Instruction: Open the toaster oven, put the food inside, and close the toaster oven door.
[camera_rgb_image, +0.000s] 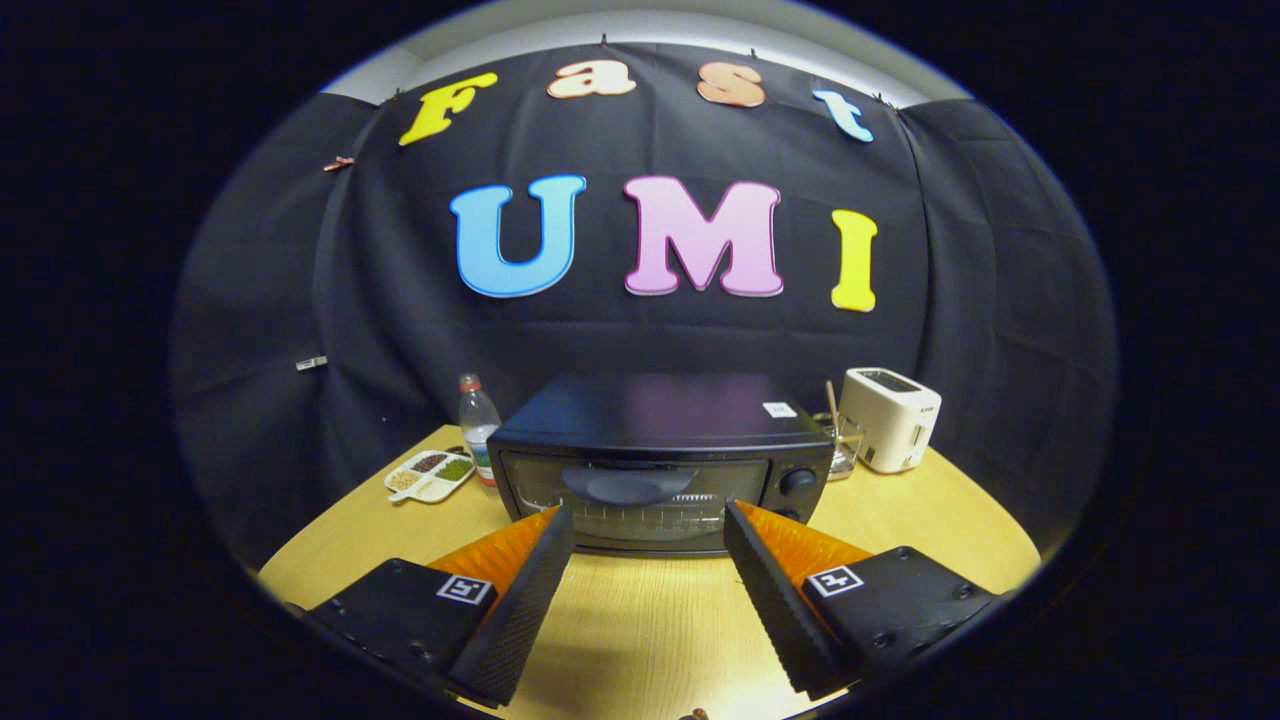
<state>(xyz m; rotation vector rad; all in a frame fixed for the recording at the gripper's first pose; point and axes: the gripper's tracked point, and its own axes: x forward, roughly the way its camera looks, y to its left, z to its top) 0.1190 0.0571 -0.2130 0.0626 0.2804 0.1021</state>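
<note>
The hand-held gripper (648, 520) is held level above the near part of the tabletop (640, 640), its two fingers spread wide with nothing between them. Each finger (520, 610) is a dark ribbed pad backed in orange, mounted on a black block bearing a small square marker. The tips angle inward toward each other but stay well apart, touching nothing.

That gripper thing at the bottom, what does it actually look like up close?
The gripper has two jaws, each a long black wedge with a ribbed inner face and an orange outer side. Each sits on a black block with small screws and a square black-and-white marker sticker. The jaws stand open.
</note>
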